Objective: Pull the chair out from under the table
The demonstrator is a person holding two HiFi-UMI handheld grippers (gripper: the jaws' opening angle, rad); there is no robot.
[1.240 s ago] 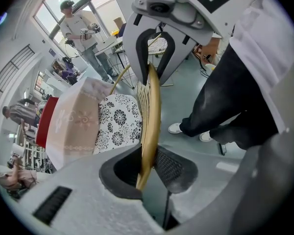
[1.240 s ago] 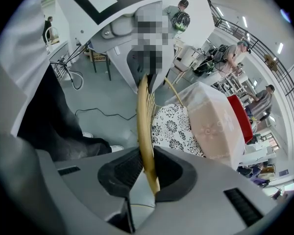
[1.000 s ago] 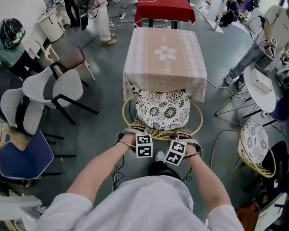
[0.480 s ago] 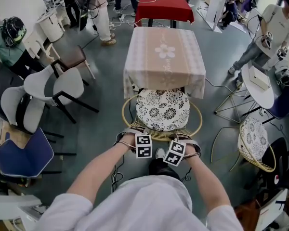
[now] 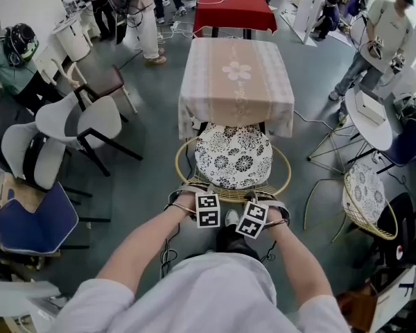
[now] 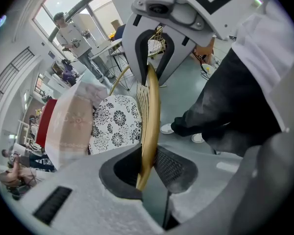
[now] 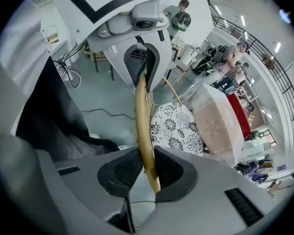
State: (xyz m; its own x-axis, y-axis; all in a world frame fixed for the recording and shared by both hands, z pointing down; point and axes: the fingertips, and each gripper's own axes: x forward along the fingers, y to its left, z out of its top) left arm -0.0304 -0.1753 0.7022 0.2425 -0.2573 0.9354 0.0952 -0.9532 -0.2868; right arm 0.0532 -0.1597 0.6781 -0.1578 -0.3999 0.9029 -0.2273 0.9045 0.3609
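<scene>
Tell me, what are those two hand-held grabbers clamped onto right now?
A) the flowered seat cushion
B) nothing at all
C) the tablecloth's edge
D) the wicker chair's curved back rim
D: each gripper view shows the wicker chair's back rim pinched between the fingers of the left gripper and the right gripper.

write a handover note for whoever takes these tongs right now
Left tongs: shut on the chair's golden back rim.
Right tongs: shut on the same rim, close beside the left.
Chair: faces the cloth-covered table, seat mostly out, the cushion's far edge at the cloth's hem.
Done: both grips set.
Left: pull straight back until the chair clears the table, then let go.
</scene>
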